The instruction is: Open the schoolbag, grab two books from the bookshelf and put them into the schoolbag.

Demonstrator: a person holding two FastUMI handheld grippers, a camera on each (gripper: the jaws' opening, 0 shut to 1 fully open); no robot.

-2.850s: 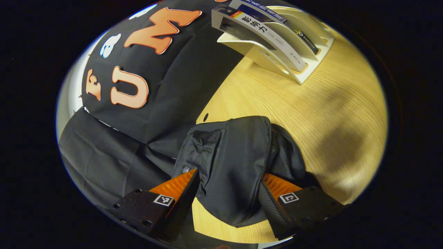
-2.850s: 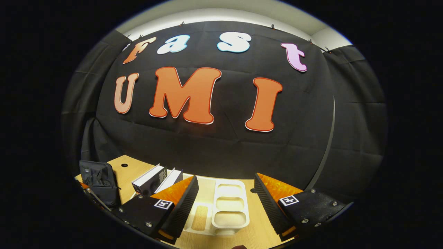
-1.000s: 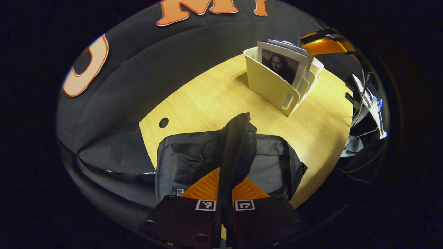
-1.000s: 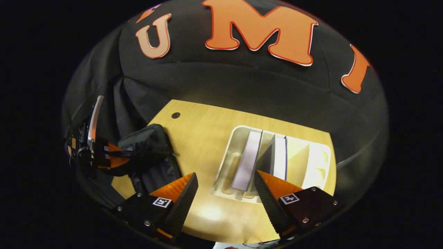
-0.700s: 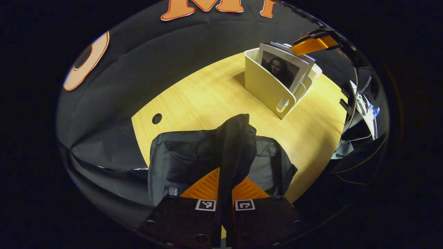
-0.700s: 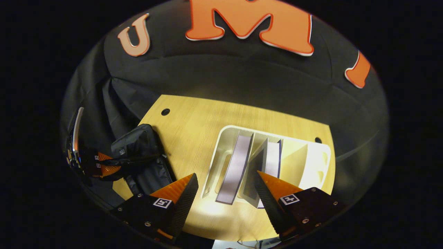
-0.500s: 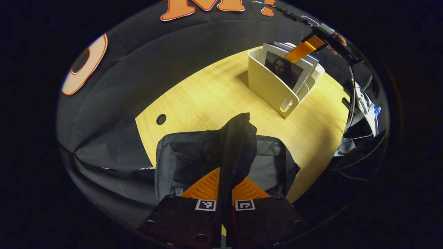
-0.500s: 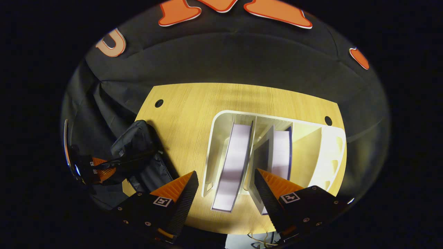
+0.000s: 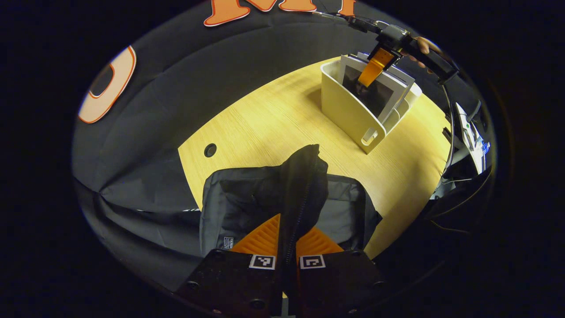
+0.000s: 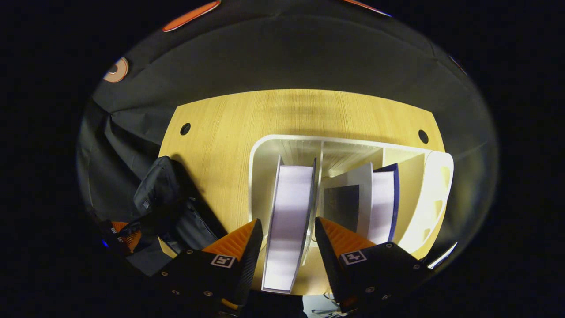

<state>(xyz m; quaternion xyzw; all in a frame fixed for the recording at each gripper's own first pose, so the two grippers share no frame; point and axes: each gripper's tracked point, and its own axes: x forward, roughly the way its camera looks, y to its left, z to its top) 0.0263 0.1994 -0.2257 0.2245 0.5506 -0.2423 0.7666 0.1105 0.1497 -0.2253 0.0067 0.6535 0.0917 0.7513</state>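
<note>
The left gripper (image 9: pixel 286 240) is clamped on the raised flap (image 9: pixel 303 185) of the black schoolbag (image 9: pixel 238 203), which lies at the desk's (image 9: pixel 273 119) near edge beside a cable hole (image 9: pixel 210 150). The right gripper (image 10: pixel 286 247) straddles the first book (image 10: pixel 289 212) in the white bookshelf (image 10: pixel 260 176), its fingers narrowed on either side (contact with the covers cannot be told). A second book (image 10: pixel 382 205) stands one compartment over, toward the desk's right edge.

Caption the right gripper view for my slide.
Open right hand-held gripper straddles a book in the white bookshelf.
</note>
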